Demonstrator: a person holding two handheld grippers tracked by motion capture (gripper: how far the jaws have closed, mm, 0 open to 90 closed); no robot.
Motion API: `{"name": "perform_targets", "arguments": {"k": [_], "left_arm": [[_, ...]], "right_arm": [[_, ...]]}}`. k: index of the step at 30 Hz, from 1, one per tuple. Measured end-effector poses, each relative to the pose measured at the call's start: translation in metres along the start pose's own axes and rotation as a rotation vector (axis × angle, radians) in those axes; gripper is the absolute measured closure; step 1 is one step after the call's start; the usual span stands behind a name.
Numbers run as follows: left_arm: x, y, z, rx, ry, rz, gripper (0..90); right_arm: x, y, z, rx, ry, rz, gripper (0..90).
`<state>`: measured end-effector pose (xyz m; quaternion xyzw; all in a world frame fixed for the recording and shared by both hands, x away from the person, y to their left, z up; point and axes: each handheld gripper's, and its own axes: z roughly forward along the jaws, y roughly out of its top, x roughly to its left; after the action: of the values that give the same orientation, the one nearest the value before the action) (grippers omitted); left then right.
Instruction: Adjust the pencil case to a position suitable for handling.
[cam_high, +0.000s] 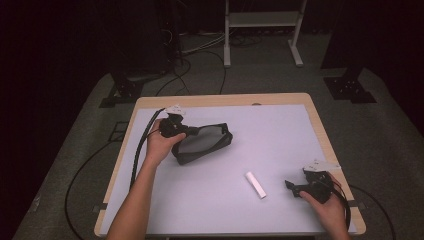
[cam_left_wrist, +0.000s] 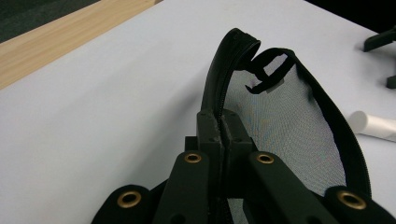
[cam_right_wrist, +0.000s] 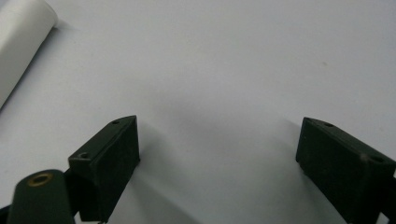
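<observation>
The left gripper (cam_high: 186, 131) is pinching the zipper edge of a black mesh zip pouch (cam_high: 204, 142), its fingers (cam_left_wrist: 211, 135) pressed together on the black zipper band. In the left gripper view the pouch's mouth is gaping open beyond the fingers, the zipper band arching upward and a small black loop hanging at its far end over the grey mesh. The pouch is sitting on the left half of the pale grey tabletop (cam_high: 260, 130), its near end at the person's left hand (cam_high: 159, 145).

The right gripper (cam_high: 291, 186) is resting near the right front corner of the tabletop, its fingers (cam_right_wrist: 112, 158) standing spread wide with nothing but bare surface between them. A short white cylinder (cam_high: 255, 184) is lying flat just to the left of that gripper, well apart from the pouch.
</observation>
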<state>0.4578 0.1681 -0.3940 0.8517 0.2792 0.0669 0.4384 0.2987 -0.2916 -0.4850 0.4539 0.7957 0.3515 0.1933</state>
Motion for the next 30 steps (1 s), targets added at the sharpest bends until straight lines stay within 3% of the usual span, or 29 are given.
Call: {"name": "perform_targets", "arguments": {"k": [6,12,30], "left_arm": [[-0.006,-0.004,-0.004,-0.01,-0.042,-0.01,88.5],[-0.012,-0.009,-0.008,0.0,-0.074,0.007,88.5],[-0.038,-0.023,-0.022,0.001,-0.134,0.021,88.5]], "right_arm": [[0.0,0.0,0.0,0.0,0.0,0.0,12.5],[0.0,0.0,0.0,0.0,0.001,0.001,12.5],[0.0,0.0,0.0,0.0,0.002,0.001,12.5]]}}
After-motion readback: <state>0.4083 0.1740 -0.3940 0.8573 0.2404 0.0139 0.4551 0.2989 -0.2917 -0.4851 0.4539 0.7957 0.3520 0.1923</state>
